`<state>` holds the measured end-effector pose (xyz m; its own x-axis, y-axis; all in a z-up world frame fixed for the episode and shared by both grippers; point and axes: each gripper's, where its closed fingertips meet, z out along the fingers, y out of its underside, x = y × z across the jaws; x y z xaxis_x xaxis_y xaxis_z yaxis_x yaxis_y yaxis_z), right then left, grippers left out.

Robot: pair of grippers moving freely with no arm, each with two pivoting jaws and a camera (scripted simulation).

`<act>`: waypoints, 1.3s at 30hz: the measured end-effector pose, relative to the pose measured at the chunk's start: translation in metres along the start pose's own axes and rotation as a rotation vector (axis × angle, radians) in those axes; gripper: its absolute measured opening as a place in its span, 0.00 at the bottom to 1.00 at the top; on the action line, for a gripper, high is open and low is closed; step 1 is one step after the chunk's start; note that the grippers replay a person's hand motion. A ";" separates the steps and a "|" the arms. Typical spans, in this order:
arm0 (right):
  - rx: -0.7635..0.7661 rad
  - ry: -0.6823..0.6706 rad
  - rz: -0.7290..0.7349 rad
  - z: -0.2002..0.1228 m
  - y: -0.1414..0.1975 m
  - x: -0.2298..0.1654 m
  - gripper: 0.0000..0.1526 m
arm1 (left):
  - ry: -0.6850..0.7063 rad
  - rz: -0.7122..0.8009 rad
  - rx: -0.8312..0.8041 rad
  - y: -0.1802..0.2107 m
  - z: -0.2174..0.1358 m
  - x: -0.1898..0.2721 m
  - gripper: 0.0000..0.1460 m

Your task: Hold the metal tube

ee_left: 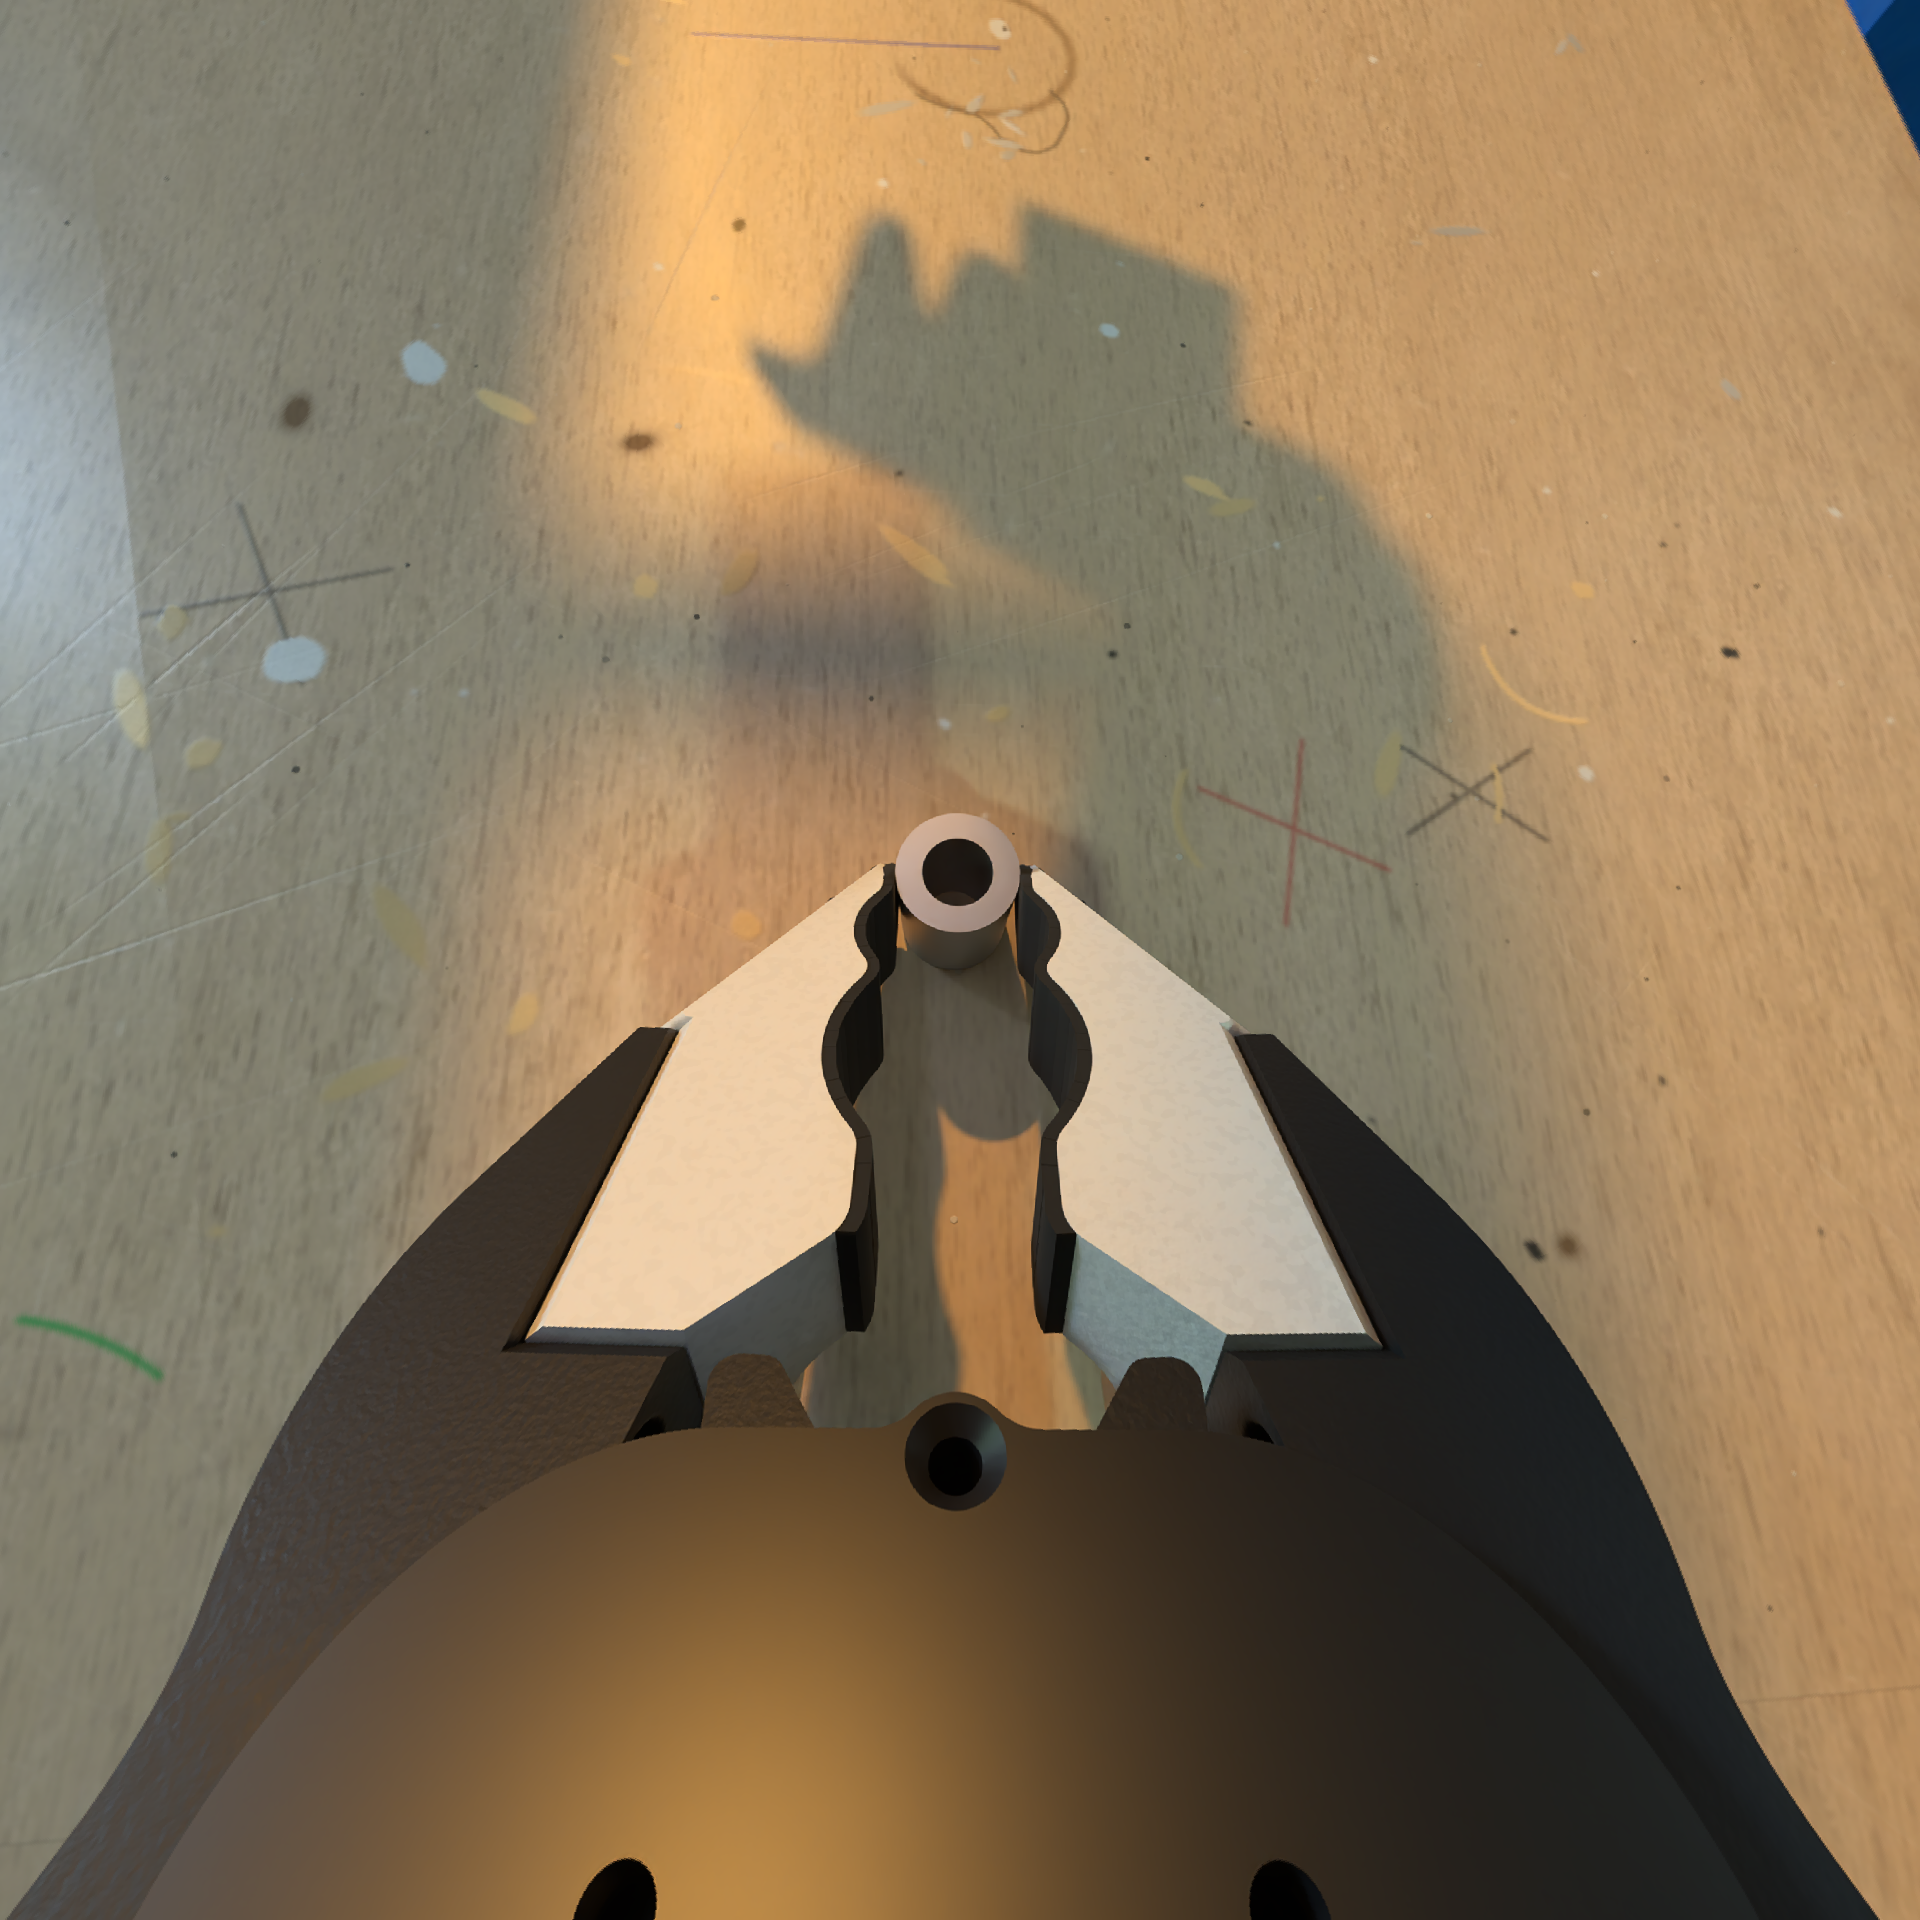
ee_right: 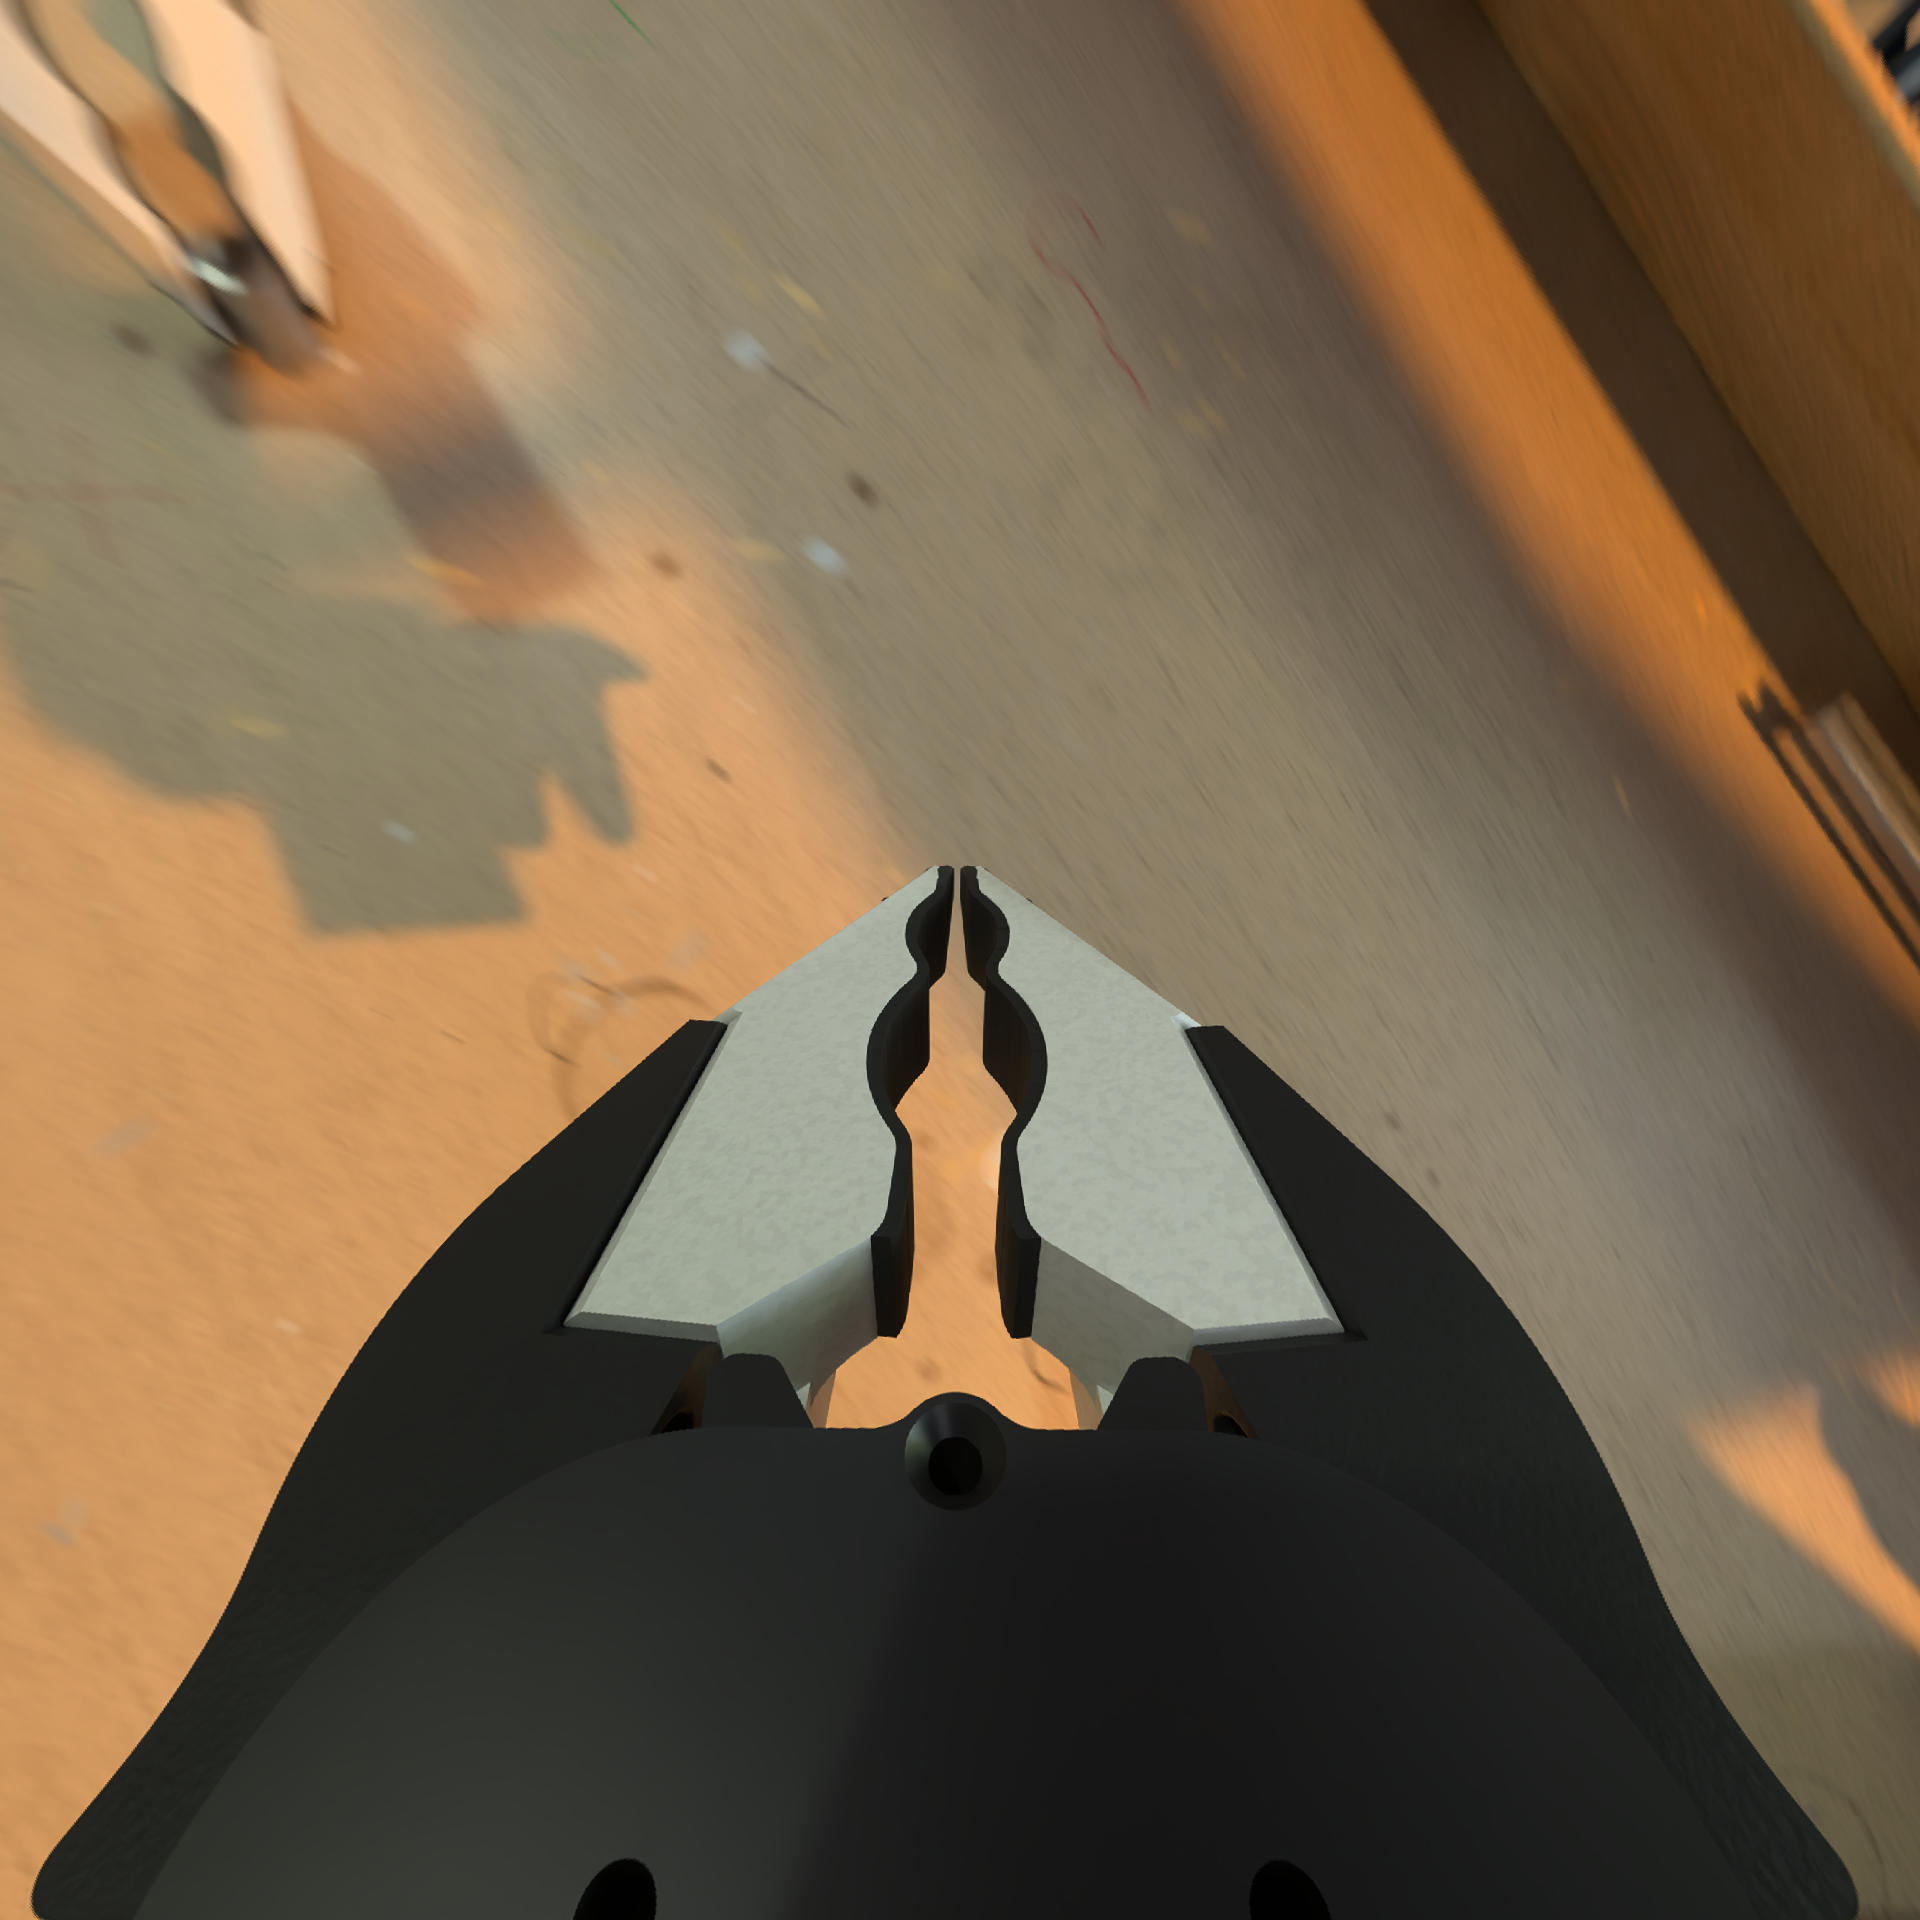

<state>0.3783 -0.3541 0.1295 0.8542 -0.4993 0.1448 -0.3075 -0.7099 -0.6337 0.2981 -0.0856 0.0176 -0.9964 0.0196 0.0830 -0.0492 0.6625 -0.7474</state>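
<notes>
Left tool grips the tube upright at its tips

The left tool is closed on the short grey metal tube above the scratched wooden surface, probably for steadiness; the right tool, nearly closed, holds nothing.

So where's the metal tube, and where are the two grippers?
metal tube (ee_left: pixel 956 871): left wrist view, on its ring-shaped end face.
left gripper (ee_left: pixel 957 883): left wrist view, midway between its fingertips, shut on the tube.
right gripper (ee_right: pixel 956 875): right wrist view, between its shut, empty fingertips.
</notes>
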 end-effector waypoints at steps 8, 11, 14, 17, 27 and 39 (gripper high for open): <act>0.042 -0.235 -0.090 0.104 -0.074 -0.164 0.01 | -0.032 0.056 -0.003 0.000 0.000 0.000 0.15; -0.007 -0.303 -0.142 0.142 -0.075 -0.190 0.01 | -0.037 0.064 -0.003 0.001 -0.001 0.001 0.15; -0.051 -0.362 -0.197 0.158 -0.075 -0.199 0.01 | -0.011 0.071 -0.004 0.002 -0.002 0.002 0.15; -0.081 -0.416 -0.244 0.163 -0.076 -0.202 0.01 | 0.032 0.102 -0.007 0.002 -0.002 0.003 0.15; -0.139 -0.479 -0.310 0.170 -0.076 -0.201 0.01 | 0.182 0.206 -0.020 0.001 -0.001 0.003 0.15; -0.144 -0.522 -0.315 0.168 -0.077 -0.203 0.04 | 0.234 0.245 -0.025 0.001 0.000 0.003 0.15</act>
<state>0.2988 -0.1148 0.0215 0.9940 0.0279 -0.1056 -0.0297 -0.8614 -0.5071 0.2949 -0.0846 0.0173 -0.9352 0.3499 0.0542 0.1942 0.6348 -0.7478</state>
